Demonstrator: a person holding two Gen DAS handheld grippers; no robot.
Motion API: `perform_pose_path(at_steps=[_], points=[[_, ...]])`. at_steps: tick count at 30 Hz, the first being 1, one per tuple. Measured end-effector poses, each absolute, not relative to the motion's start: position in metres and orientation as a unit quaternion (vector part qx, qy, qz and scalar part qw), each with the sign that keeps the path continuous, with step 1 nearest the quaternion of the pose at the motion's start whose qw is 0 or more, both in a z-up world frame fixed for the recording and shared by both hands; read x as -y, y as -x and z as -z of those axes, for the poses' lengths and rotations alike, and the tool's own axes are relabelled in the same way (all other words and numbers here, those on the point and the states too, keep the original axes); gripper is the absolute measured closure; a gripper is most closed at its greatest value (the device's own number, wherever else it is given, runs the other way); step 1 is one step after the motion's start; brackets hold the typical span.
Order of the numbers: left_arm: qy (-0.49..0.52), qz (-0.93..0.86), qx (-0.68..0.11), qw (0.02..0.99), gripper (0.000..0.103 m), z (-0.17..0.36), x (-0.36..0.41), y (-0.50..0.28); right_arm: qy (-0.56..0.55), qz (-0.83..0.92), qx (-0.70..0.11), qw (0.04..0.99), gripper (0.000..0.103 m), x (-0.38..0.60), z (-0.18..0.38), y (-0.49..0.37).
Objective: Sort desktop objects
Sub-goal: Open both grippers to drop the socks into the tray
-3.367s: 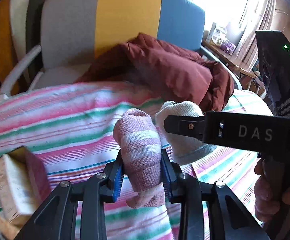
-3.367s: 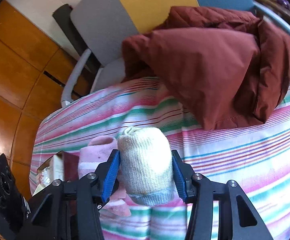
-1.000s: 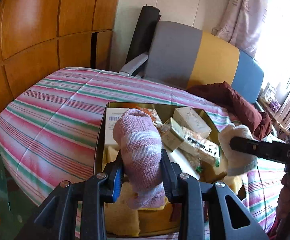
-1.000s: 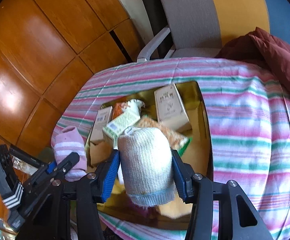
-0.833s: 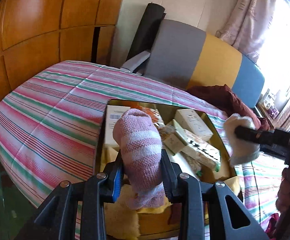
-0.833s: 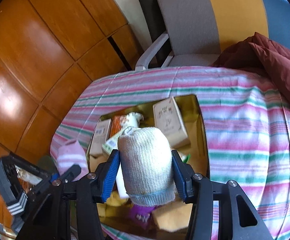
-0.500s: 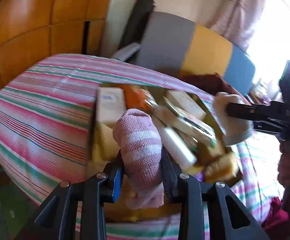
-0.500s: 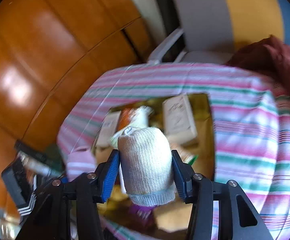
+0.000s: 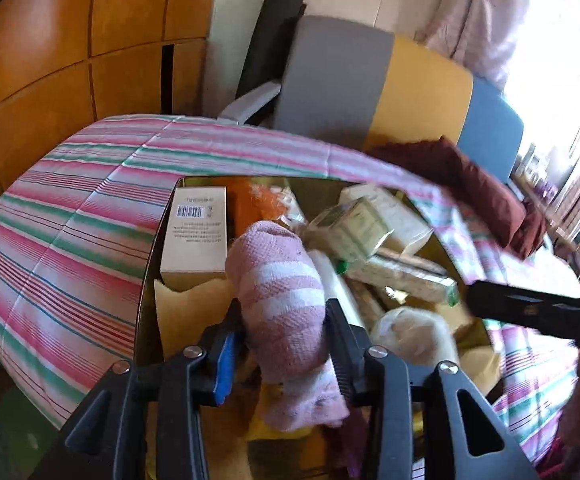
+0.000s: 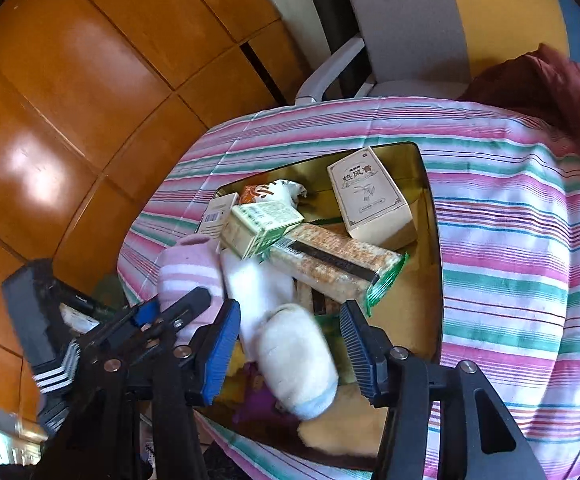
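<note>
Socks go into the gold box (image 10: 425, 184) near the counter's left edge: the white sock (image 10: 295, 360) lies loose between the right tool's (image 10: 290, 344) spread jaws, so it should lift clear; the left tool (image 9: 282, 336), jaws just widening, barely pinches the pink striped sock (image 9: 280, 292) and should spread further over the box.

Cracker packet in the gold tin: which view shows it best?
The right wrist view: the cracker packet lies nearly whole, slanted under the green box. The left wrist view catches only a blurred strip of it.
</note>
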State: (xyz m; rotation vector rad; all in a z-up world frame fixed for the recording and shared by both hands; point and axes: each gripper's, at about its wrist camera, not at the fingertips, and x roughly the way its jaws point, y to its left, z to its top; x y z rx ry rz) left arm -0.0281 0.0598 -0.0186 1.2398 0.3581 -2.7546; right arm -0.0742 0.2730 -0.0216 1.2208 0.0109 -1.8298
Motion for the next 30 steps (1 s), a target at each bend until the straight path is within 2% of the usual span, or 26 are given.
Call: perform_pose_path(at_steps=[5,9,12,17,24,30], points=[[-0.42,0.897,-0.134,0.029,0.059,0.031,-0.055,0.034,-0.484,0.728,-0.024,0.484,0.057,-0.269,0.018,0.054],[-0.397,0.901,-0.174,0.014,0.049,0.022,-0.044,0.022,-0.481,0.721,-0.065,0.494,0.062,-0.261,0.028,0.034],[-0.374,0.911,-0.171,0.034,0.049,0.012,-0.039,0.01,-0.482,0.729,-0.101,0.476,0.065,-0.254,0.041,0.031],[-0.387,0.911,-0.116,0.084,0.052,0.018,-0.043,0.014,-0.47,0.763,-0.148,0.418,0.065,-0.247,0.05,0.043],[-0.376,0.915,-0.112,0.097,0.05,0.0,-0.046,0.009,-0.476,0.769,-0.085,0.418,0.064,-0.268,0.042,0.052],[-0.365,0.918,-0.095,0.121,0.045,-0.022,-0.052,-0.004,-0.454,0.782,-0.075,0.42,0.054,-0.272,0.023,0.043]])
